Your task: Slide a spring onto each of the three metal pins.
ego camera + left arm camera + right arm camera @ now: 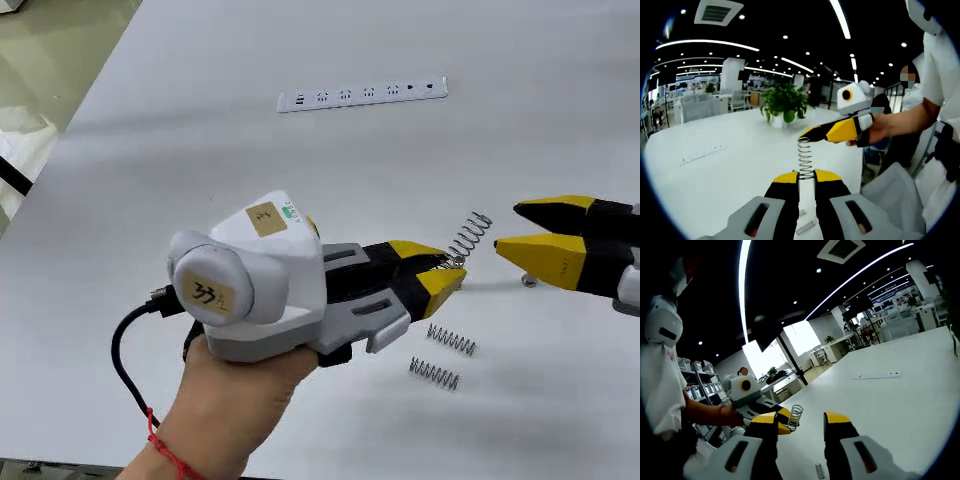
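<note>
My left gripper (450, 268) is held above the white table (200, 150), shut on the lower end of a wire spring (469, 236) that sticks out up and to the right. In the left gripper view the spring (805, 156) rises straight from the closed jaws of the left gripper (806, 175). My right gripper (508, 227) is open just right of the spring's free end, apart from it. The right gripper view shows its own jaws spread, the right gripper (801, 419) facing the held spring (795, 416). A small metal piece (528, 281) lies under the right gripper.
Two loose springs (451, 340) (434, 374) lie on the table below the jaws. A white power strip (362, 94) lies at the far side. The table's left edge (90, 100) drops to the floor. A person's hand (215, 400) holds the left gripper.
</note>
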`<act>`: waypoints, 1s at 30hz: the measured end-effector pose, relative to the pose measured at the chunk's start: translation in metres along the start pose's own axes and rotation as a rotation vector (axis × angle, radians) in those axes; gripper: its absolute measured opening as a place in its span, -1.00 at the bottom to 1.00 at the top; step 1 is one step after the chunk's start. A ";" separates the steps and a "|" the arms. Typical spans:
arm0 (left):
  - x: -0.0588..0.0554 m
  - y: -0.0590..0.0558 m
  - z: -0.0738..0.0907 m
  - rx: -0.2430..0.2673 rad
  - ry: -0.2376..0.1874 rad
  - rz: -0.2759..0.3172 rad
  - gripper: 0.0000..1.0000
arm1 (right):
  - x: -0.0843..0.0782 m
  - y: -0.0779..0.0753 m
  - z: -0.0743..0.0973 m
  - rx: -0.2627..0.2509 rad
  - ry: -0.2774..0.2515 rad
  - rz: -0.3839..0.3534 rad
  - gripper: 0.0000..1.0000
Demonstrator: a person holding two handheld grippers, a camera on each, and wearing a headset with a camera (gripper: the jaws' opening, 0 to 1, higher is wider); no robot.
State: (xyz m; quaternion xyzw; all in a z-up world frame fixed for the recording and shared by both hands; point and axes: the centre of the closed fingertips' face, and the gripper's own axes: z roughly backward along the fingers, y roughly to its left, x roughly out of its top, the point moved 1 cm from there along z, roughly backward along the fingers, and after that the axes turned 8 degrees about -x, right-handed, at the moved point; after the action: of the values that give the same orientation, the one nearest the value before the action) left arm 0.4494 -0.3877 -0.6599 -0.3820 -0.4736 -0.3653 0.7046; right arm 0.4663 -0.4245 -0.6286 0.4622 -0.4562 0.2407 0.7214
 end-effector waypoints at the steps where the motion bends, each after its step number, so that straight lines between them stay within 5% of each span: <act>1: 0.003 -0.001 0.000 -0.005 -0.014 0.004 -0.79 | 0.000 -0.002 -0.001 0.001 0.001 -0.001 -0.27; 30: 0.011 -0.011 -0.005 -0.049 -0.057 -0.002 -0.79 | 0.006 0.016 -0.005 0.070 0.011 -0.018 -0.75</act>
State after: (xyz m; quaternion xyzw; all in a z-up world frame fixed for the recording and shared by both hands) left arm 0.4443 -0.3985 -0.6481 -0.4088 -0.4846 -0.3666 0.6809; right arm 0.4589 -0.4130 -0.6174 0.4901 -0.4390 0.2527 0.7094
